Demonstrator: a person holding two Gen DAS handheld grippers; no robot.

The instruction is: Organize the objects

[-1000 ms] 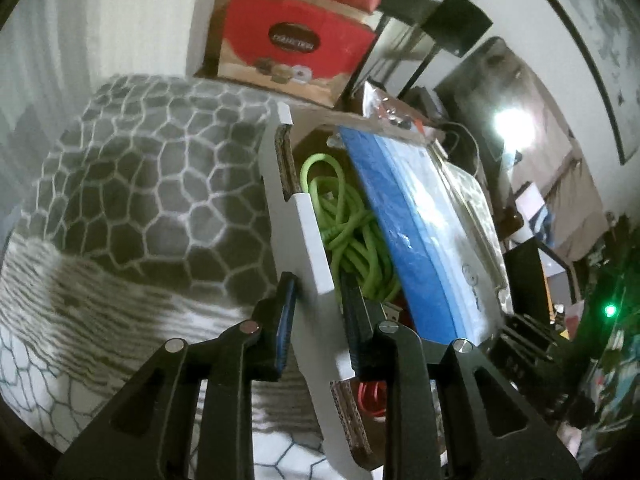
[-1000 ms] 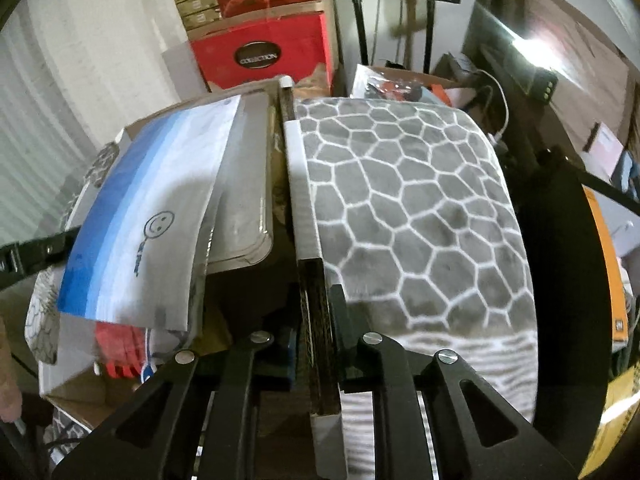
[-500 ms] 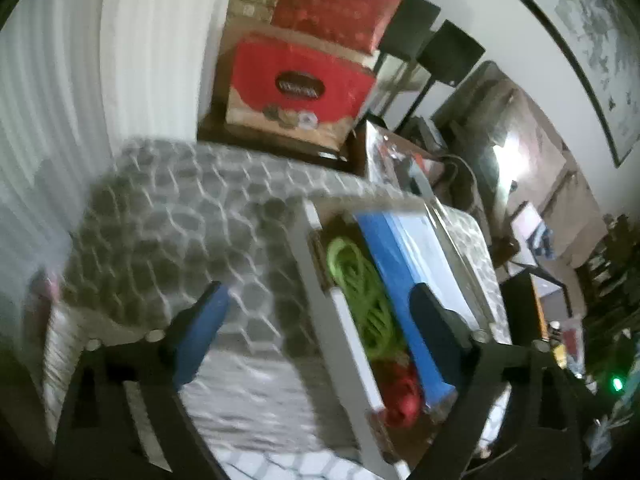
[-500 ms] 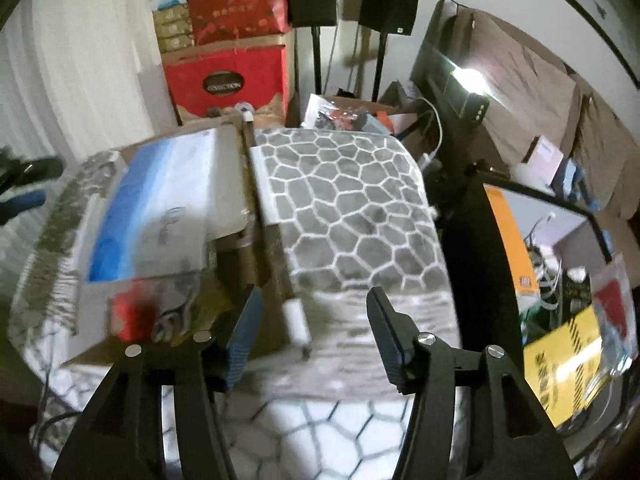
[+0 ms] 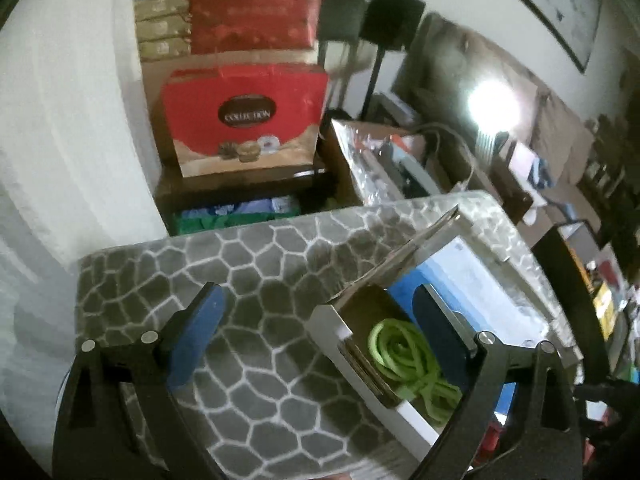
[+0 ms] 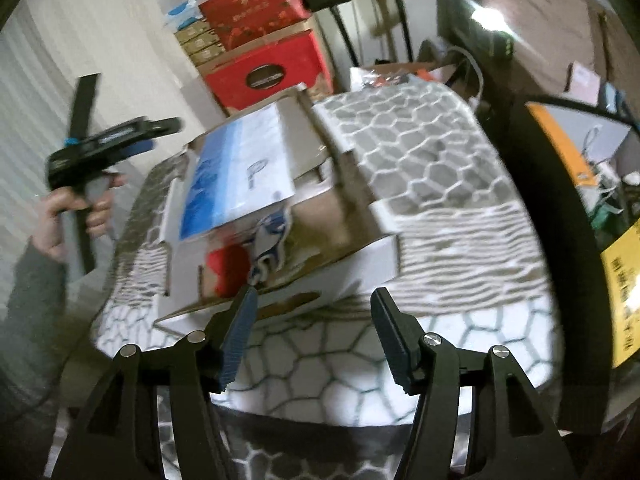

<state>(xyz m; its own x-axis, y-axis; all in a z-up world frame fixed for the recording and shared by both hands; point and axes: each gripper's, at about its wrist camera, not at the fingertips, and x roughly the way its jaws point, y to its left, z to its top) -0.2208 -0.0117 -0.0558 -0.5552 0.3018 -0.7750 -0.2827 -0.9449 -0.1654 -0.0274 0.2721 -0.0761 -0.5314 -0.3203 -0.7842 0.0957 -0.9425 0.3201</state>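
An open white cardboard box [image 6: 360, 264] sits on a grey honeycomb-patterned blanket [image 6: 432, 160]. Inside lie a blue-and-white bag [image 6: 236, 168], a red item [image 6: 226, 266] and, in the left wrist view, a coiled green cord [image 5: 404, 360] next to the box wall [image 5: 332, 320]. My left gripper [image 5: 320, 328] is open, lifted above the box's left wall; it also shows in the right wrist view [image 6: 112, 140], held high at the left. My right gripper [image 6: 314, 328] is open and empty, pulled back in front of the box.
Red gift boxes [image 5: 244, 120] are stacked against the white wall behind the blanket. Two black speakers on stands [image 5: 372, 20] and a foil-lined carton [image 5: 380, 160] stand beyond. A black table edge [image 6: 532, 200] with yellow papers [image 6: 622, 280] lies to the right.
Both grippers let go of the box's side walls, opened wide and pulled back and up. The box now rests on the blanket.
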